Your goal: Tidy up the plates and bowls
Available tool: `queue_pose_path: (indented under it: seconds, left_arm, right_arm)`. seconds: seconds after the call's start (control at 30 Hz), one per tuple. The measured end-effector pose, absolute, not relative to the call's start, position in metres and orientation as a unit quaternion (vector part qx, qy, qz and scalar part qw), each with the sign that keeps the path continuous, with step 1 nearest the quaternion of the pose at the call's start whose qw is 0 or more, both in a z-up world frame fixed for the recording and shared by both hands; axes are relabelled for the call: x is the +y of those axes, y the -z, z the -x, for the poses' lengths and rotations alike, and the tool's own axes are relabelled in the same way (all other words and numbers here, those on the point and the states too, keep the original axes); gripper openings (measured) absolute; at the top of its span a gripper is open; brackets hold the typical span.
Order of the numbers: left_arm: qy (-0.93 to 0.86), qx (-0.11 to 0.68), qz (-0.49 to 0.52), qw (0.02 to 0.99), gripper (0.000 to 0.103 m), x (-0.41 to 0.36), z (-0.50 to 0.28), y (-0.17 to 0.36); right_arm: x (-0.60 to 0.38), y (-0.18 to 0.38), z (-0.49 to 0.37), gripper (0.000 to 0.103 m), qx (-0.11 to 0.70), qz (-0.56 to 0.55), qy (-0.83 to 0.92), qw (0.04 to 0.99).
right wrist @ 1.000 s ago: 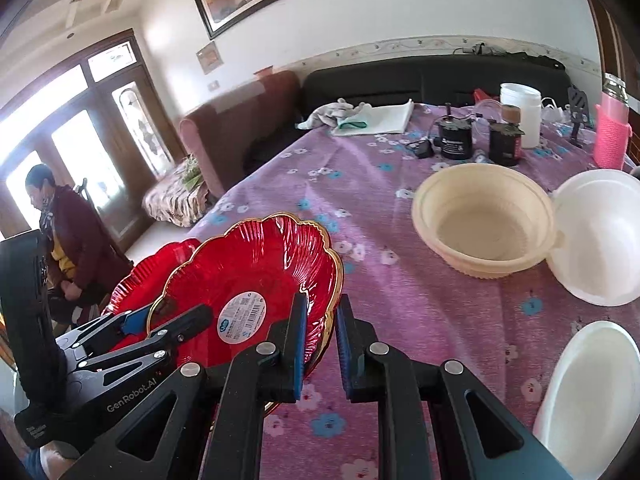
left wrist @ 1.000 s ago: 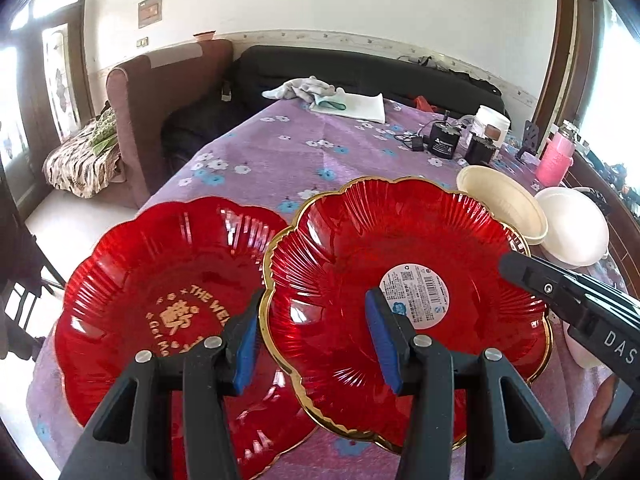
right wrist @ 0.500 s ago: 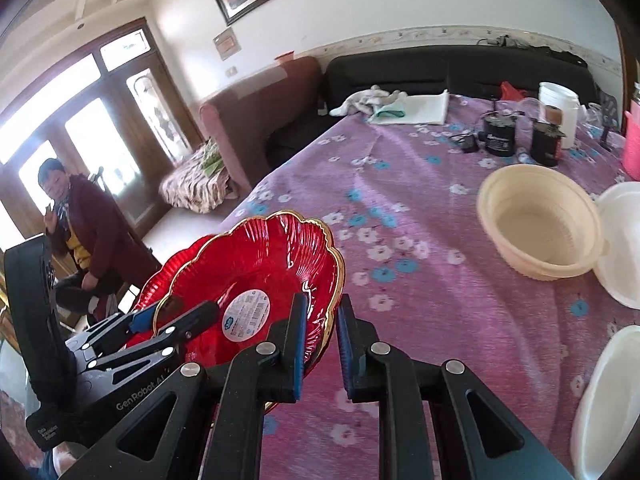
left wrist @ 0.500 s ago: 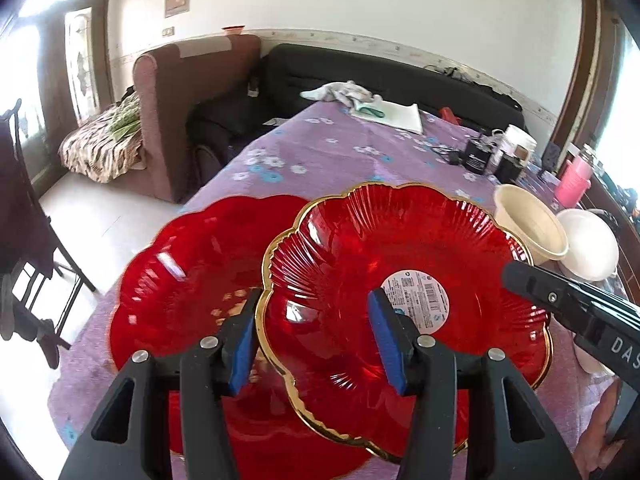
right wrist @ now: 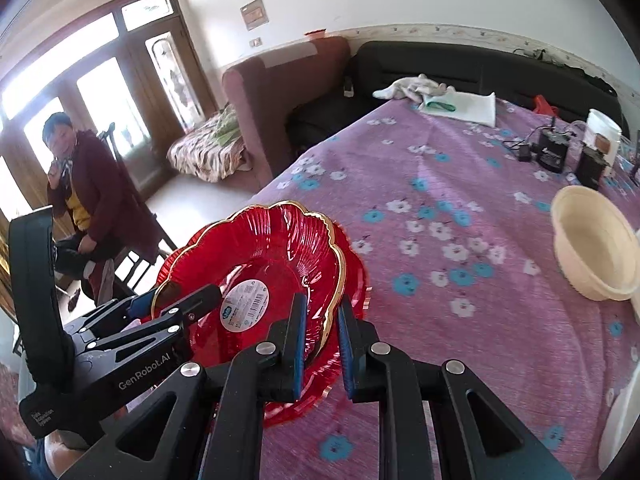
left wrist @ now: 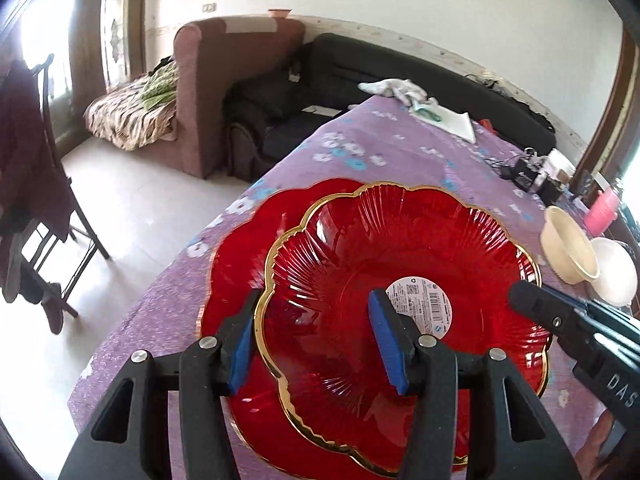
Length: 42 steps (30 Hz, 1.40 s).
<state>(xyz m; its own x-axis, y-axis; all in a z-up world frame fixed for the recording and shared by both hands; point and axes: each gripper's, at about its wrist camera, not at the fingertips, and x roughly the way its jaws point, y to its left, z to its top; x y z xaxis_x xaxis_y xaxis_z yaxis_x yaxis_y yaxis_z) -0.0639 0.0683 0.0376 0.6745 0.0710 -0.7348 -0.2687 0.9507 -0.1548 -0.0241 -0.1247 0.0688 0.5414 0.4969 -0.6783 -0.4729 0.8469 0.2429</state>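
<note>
A red flower-shaped plate with a gold rim and a round sticker (left wrist: 400, 248) (right wrist: 272, 248) hangs tilted just over a second red plate (left wrist: 240, 264) (right wrist: 356, 280), which lies on the purple table near its left edge. My left gripper (left wrist: 314, 308) (right wrist: 172, 300) holds the upper plate's left rim, one pad outside the rim and one inside the dish. My right gripper (right wrist: 322, 308) is shut on the opposite rim, and its tip (left wrist: 520, 292) shows at the right of the left wrist view. Most of the lower plate is covered.
A cream bowl (left wrist: 568, 256) (right wrist: 592, 244) and a white bowl (left wrist: 614, 272) stand to the right. Black devices (right wrist: 554, 152) and cloths sit further back on the flowered tablecloth (right wrist: 460, 184). A person (right wrist: 84, 200) sits left of the table, beside a chair (left wrist: 40, 160).
Both grippers have carried the gold-rimmed plate leftward. It stood beside the other red plate, overlapping its edge, and now covers most of it, hiding the gold lettering.
</note>
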Motion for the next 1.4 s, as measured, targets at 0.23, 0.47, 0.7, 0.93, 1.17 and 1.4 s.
queue_pose_path:
  seconds: [0.23, 0.47, 0.7, 0.93, 1.17, 1.4]
  left_arm:
    - [-0.103, 0.387, 0.102, 0.911, 0.059, 0.065, 0.063, -0.039]
    - [-0.108, 0.397, 0.071, 0.909, 0.07, 0.056, 0.059, -0.035]
    - [-0.109, 0.401, 0.063, 0.907, 0.076, 0.053, 0.058, -0.033]
    - [-0.109, 0.4, 0.061, 0.908, 0.084, 0.05, 0.057, -0.031]
    - [-0.11, 0.401, 0.055, 0.908, 0.088, 0.046, 0.058, -0.031]
    - [-0.106, 0.401, 0.061, 0.908, 0.089, 0.047, 0.06, -0.032]
  right_arm:
    - [-0.114, -0.042, 0.015, 0.018, 0.418, -0.009, -0.281, 0.864]
    - [-0.101, -0.039, 0.025, 0.026, 0.395, 0.038, -0.277, 0.875]
    - [-0.098, -0.04, 0.036, 0.039, 0.374, 0.062, -0.289, 0.879]
    - [-0.108, -0.046, 0.04, 0.043, 0.364, 0.04, -0.296, 0.882]
    - [-0.114, -0.049, 0.039, 0.046, 0.361, 0.019, -0.304, 0.881]
    - [-0.121, -0.051, 0.037, 0.047, 0.36, -0.001, -0.311, 0.88]
